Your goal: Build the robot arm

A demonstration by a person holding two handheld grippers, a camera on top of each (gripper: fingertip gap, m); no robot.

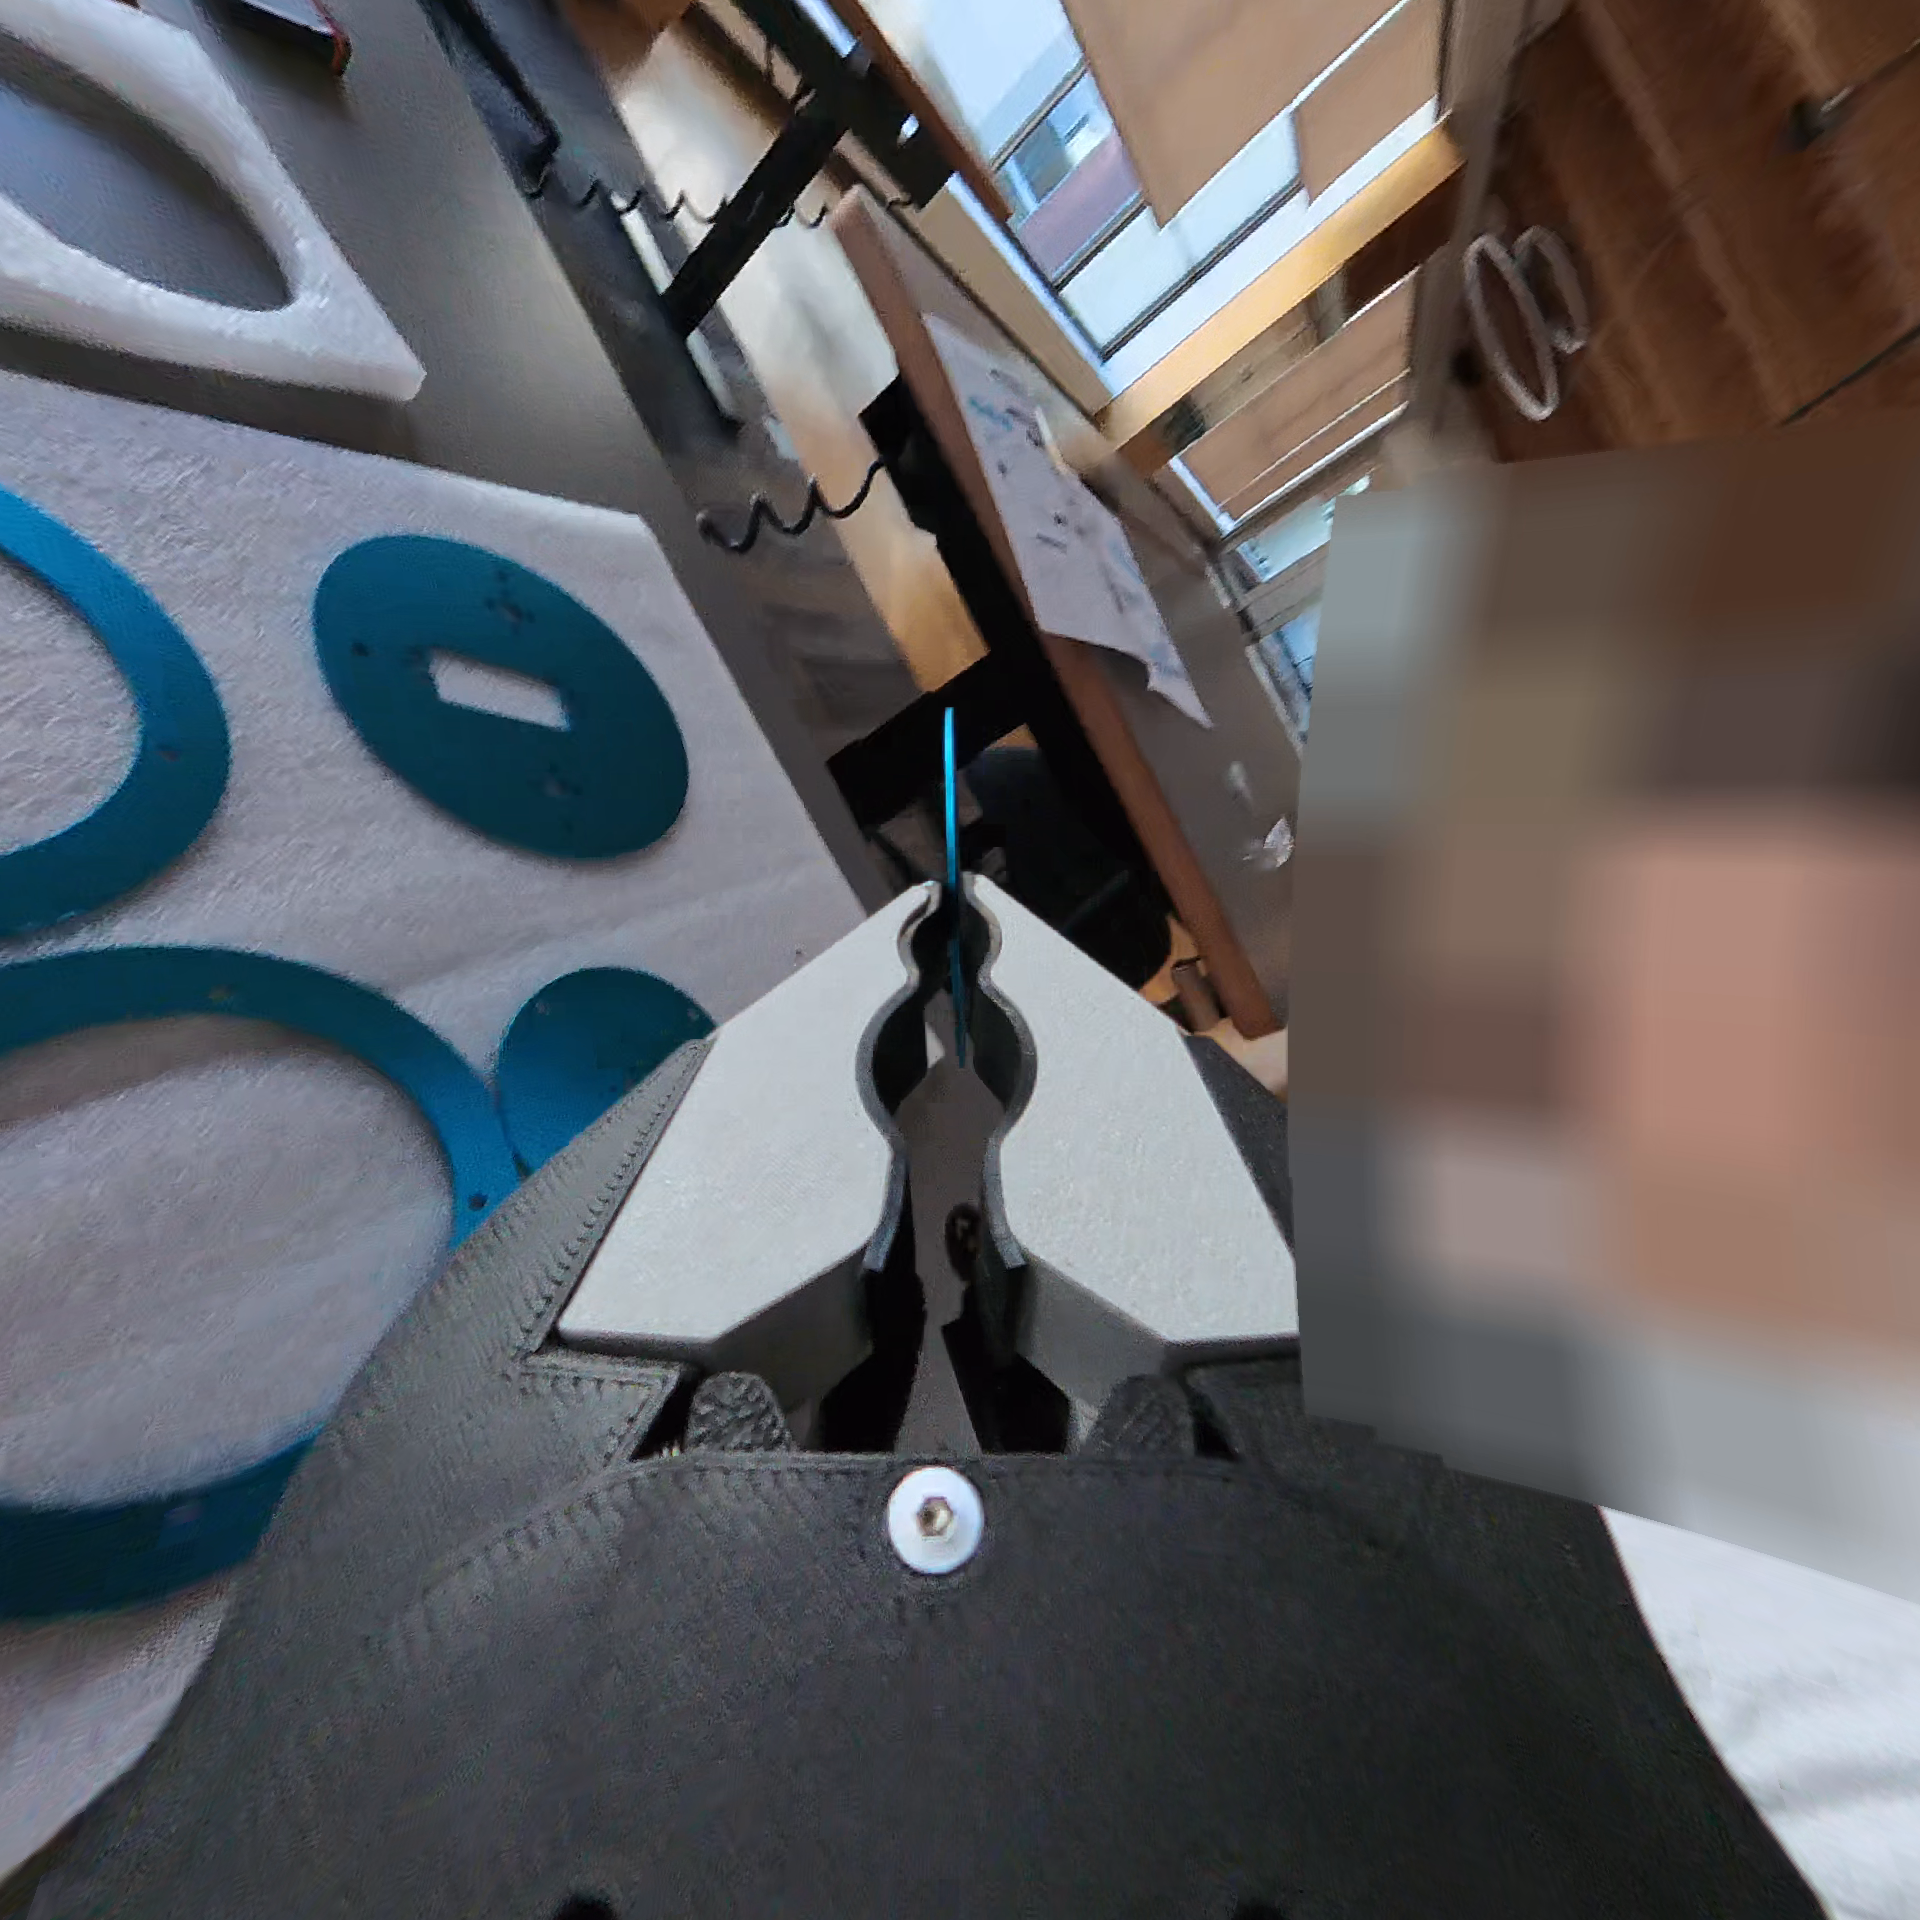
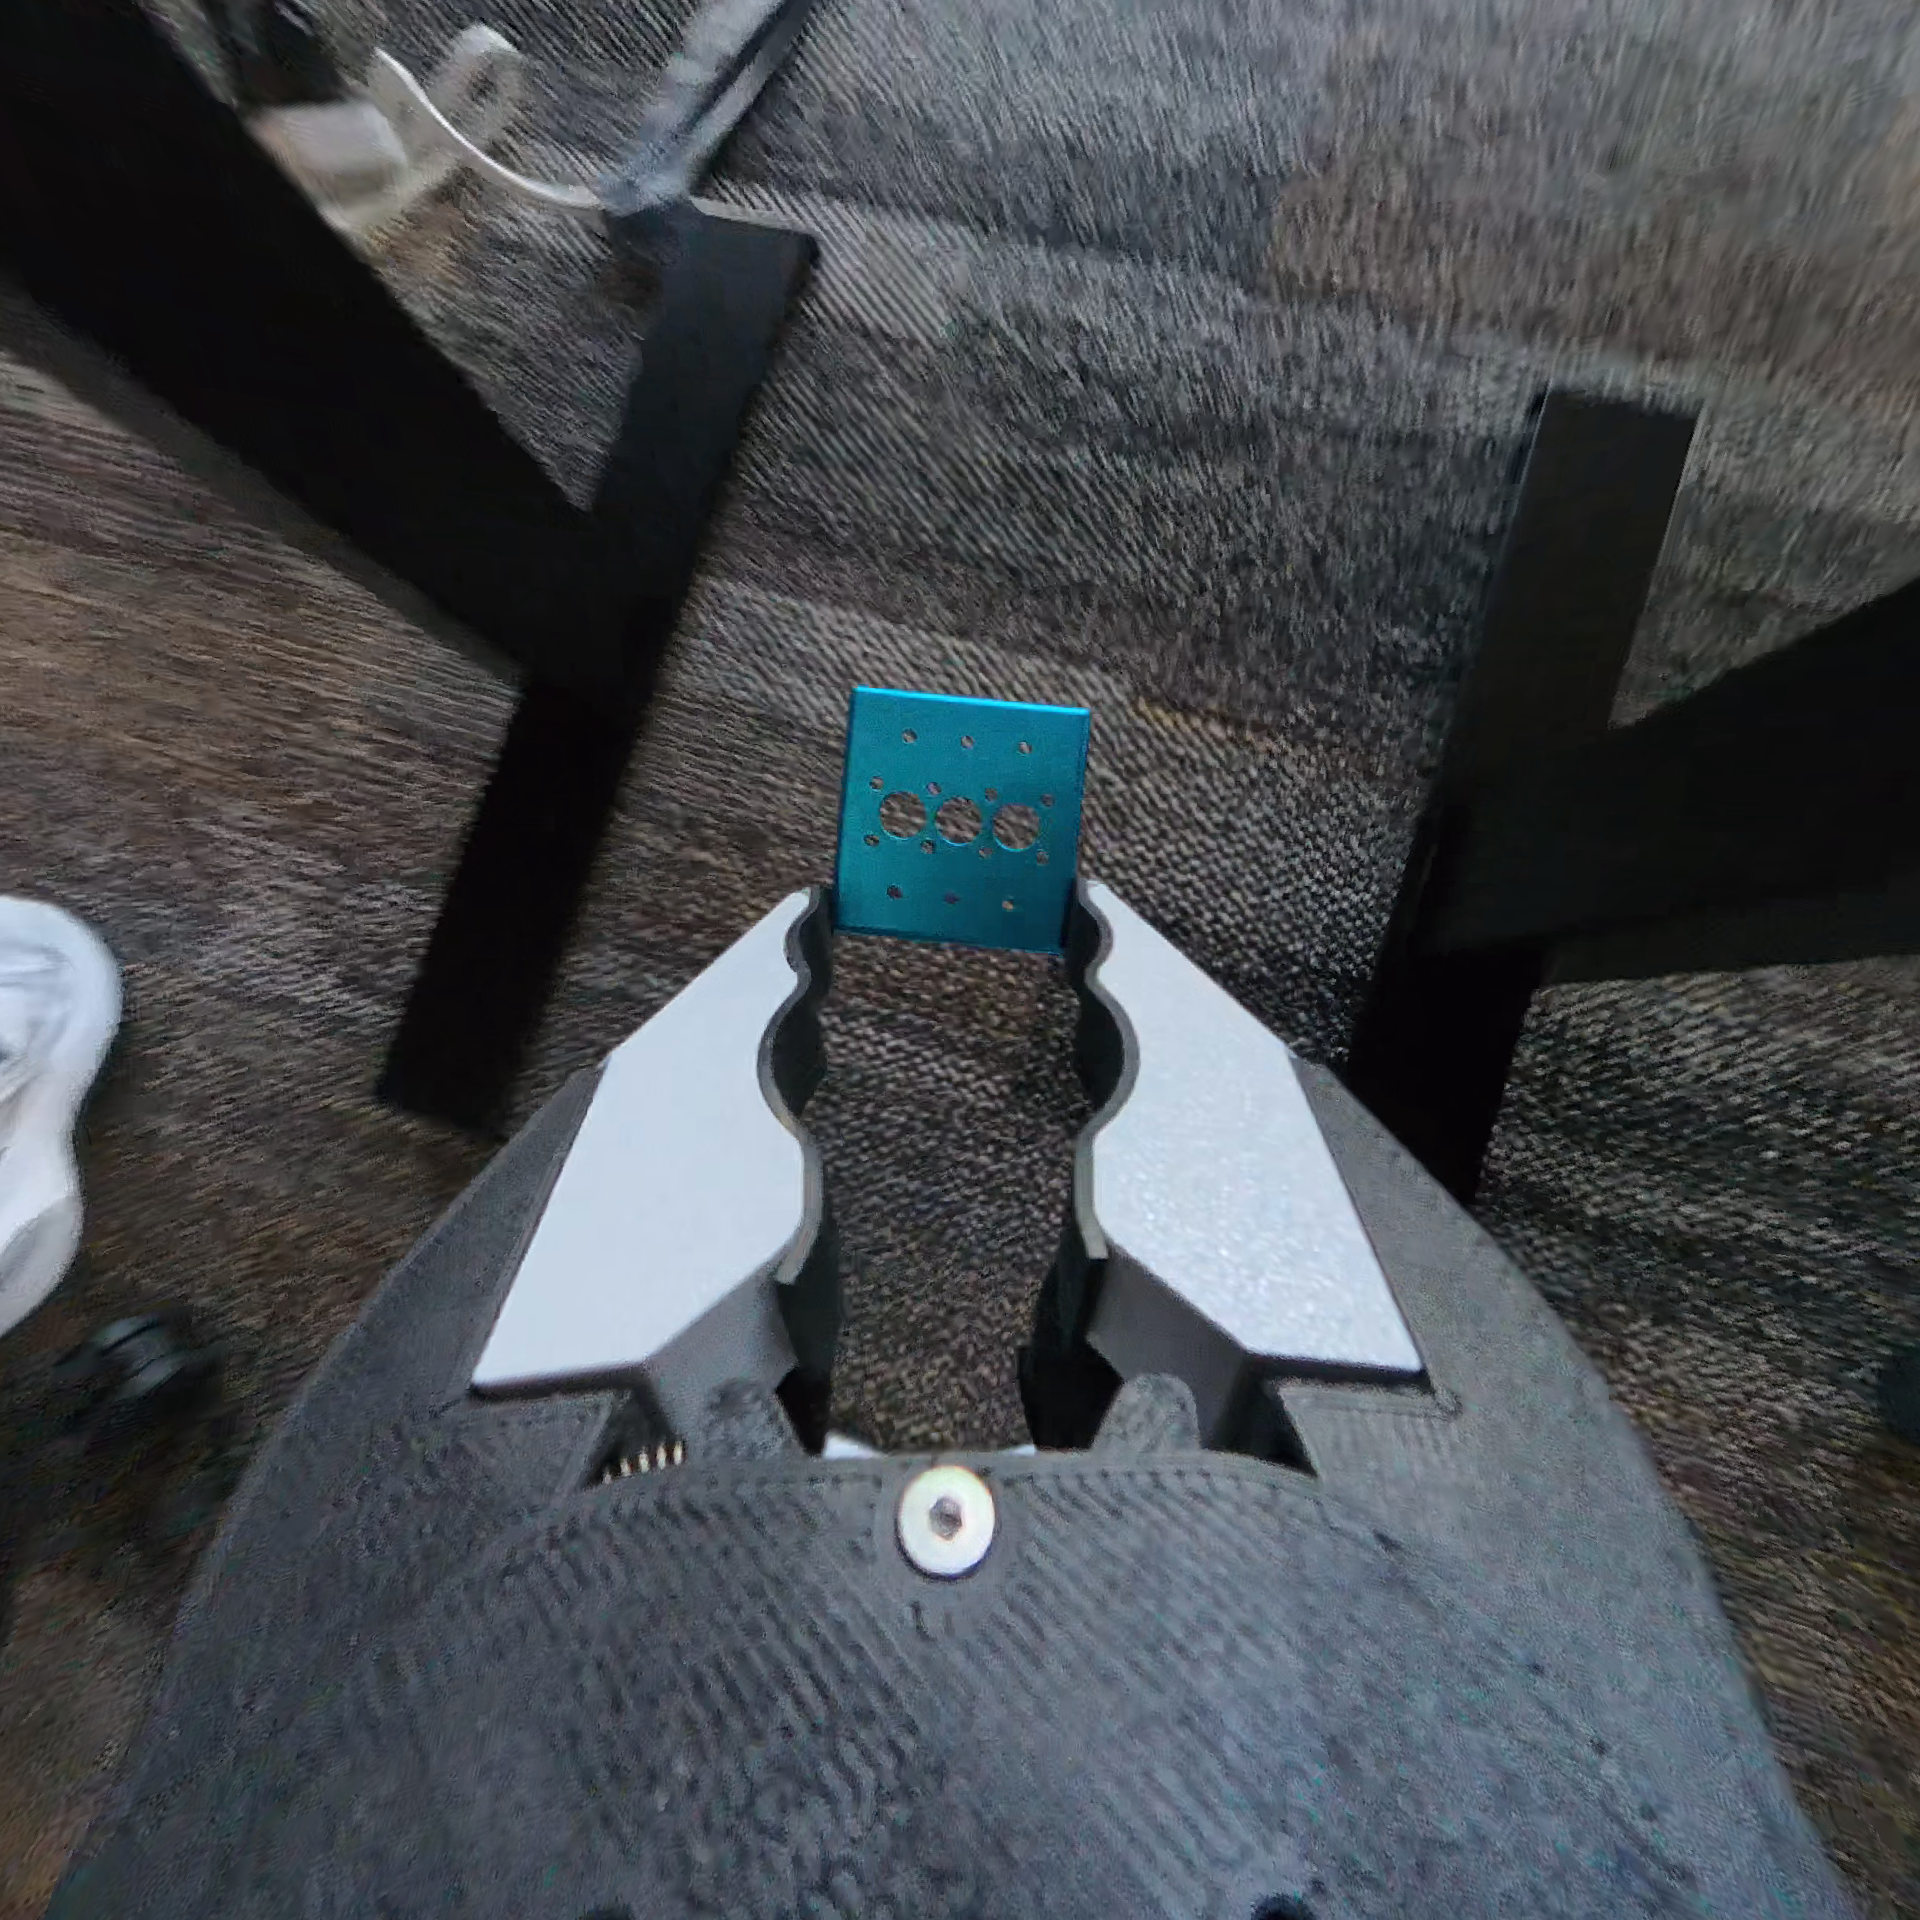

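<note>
My left gripper [image 1: 951, 899] is shut on a thin blue plate [image 1: 949, 800], seen edge-on and sticking out past the fingertips, lifted in the air. To its left lies a white foam sheet [image 1: 343, 883] with blue metal parts on it: a disc with a slot [image 1: 499, 696], a smaller disc [image 1: 592, 1039] and two large rings [image 1: 156, 727]. My right gripper [image 2: 951, 920] is shut on the side edges of a blue rectangular plate [image 2: 961, 821] with three larger holes and several small ones, held by its lower end above a grey carpet [image 2: 1143, 468].
In the left wrist view, a white foam frame [image 1: 208, 281] lies at the upper left and a black rack [image 1: 644, 312] runs along the table edge, with wooden boards and windows beyond. In the right wrist view, black table legs [image 2: 582, 623] [image 2: 1507, 727] stand on the carpet and a white shoe [image 2: 42, 1091] is at the left.
</note>
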